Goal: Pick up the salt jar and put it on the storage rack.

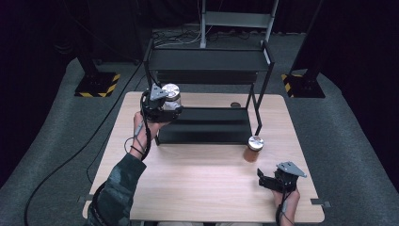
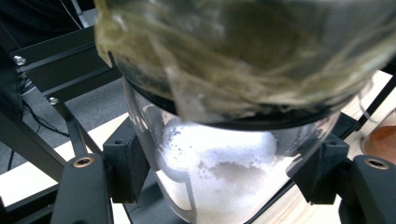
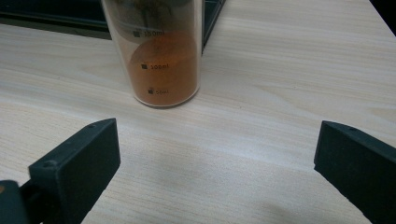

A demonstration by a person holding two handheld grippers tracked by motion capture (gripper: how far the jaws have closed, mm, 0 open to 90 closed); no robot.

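We hold the clear glass jar of white powder with a silver lid (image 1: 171,96) in the left gripper (image 1: 165,104), its jaws closed on the jar's wall, raised at the left end of the black two-tier metal rack (image 1: 207,61); placement is not yet done. The right gripper (image 1: 270,181) rests wide open and empty near the clear jar of orange powder (image 3: 161,56) on the light wooden table (image 1: 202,183), which remains to be collected. The rack's upright post (image 1: 258,108) stands just beside that jar.

Dim dark surround, table (image 1: 207,183) evenly lit, jar (image 2: 224,84) blurred close, perhaps glare inside
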